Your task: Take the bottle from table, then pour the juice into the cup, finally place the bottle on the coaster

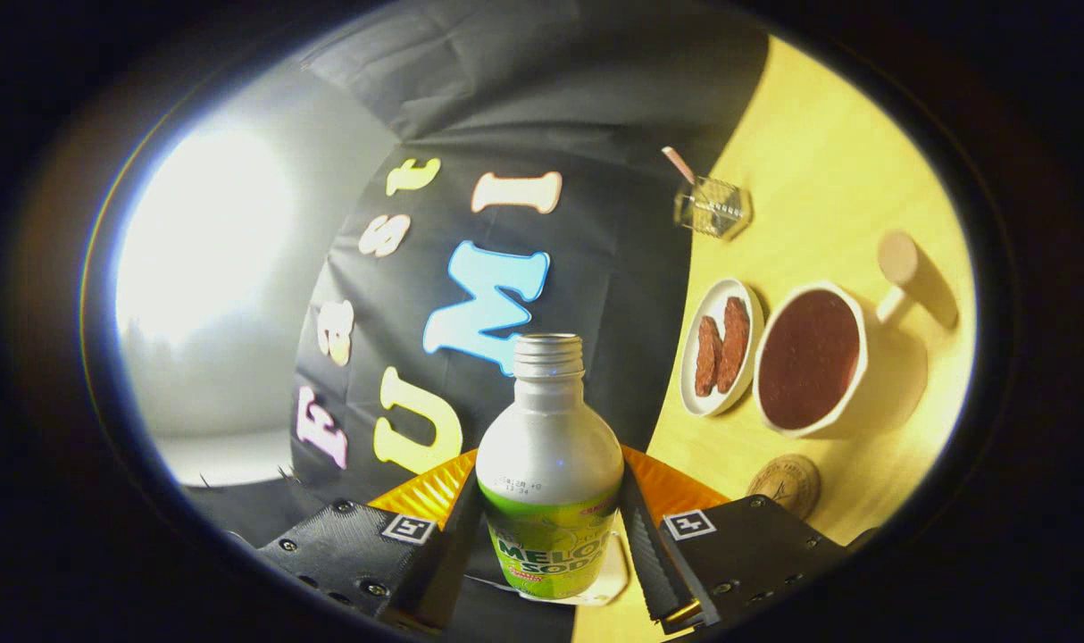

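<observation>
On the table [828,179] I count 1 bottle [549,446], 1 glass cup [712,207] with 1 pink straw [679,163] sticking out of it, 1 small white plate [716,299] carrying 2 reddish-brown pieces of food [722,344], 1 white bowl [810,357] filled with a dark red-brown content, 1 round coaster [785,484] and 1 wooden cylinder [913,272] lying just past the bowl.

The bottle sits between the 2 fingers of the gripper [551,536], which are closed in on its lower body, 1 on each side, both pressing against the label. It has a smooth silver metal shoulder and neck, a ribbed screw thread at the mouth with no cap on, and a green and yellow printed wrap round the lower half. Small dark print runs across the silver part.

The whole scene appears tilted, so the table stands off to the bottle's right like a yellow wooden wall, its surface pale and smooth. The cup is clear and faceted, set near the table's edge by the black cloth, well beyond the bottle's mouth. The plate is oval and glossy, just beside the bowl. The bowl is round and stands on a pale round mat [899,375]. The coaster is brown, with a carved or woven pattern, and lies nearest the gripper's right finger. Orange ridged parts show behind the bottle on both sides.
</observation>
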A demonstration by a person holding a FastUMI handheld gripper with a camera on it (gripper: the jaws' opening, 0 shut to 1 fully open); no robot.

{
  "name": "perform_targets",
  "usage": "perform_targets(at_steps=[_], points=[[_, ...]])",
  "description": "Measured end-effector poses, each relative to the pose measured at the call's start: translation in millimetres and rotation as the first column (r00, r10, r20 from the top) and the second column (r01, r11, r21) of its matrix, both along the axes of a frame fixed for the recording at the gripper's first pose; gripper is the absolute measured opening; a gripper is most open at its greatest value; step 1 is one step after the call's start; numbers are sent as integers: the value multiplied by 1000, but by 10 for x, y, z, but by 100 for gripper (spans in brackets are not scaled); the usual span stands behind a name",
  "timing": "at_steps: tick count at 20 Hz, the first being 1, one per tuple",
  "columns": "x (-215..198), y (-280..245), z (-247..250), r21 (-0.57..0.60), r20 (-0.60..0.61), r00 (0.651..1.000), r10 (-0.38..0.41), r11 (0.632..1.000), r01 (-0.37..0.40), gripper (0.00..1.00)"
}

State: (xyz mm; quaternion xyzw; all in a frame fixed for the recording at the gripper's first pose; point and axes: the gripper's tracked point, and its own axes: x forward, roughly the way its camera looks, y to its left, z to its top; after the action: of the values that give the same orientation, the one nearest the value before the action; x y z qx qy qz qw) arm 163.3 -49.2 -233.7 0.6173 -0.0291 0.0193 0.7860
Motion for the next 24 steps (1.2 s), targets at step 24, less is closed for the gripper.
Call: perform_targets(at_steps=[24], points=[[59, 217, 46, -961, -162, 972, -168, 253, -116, 78]])
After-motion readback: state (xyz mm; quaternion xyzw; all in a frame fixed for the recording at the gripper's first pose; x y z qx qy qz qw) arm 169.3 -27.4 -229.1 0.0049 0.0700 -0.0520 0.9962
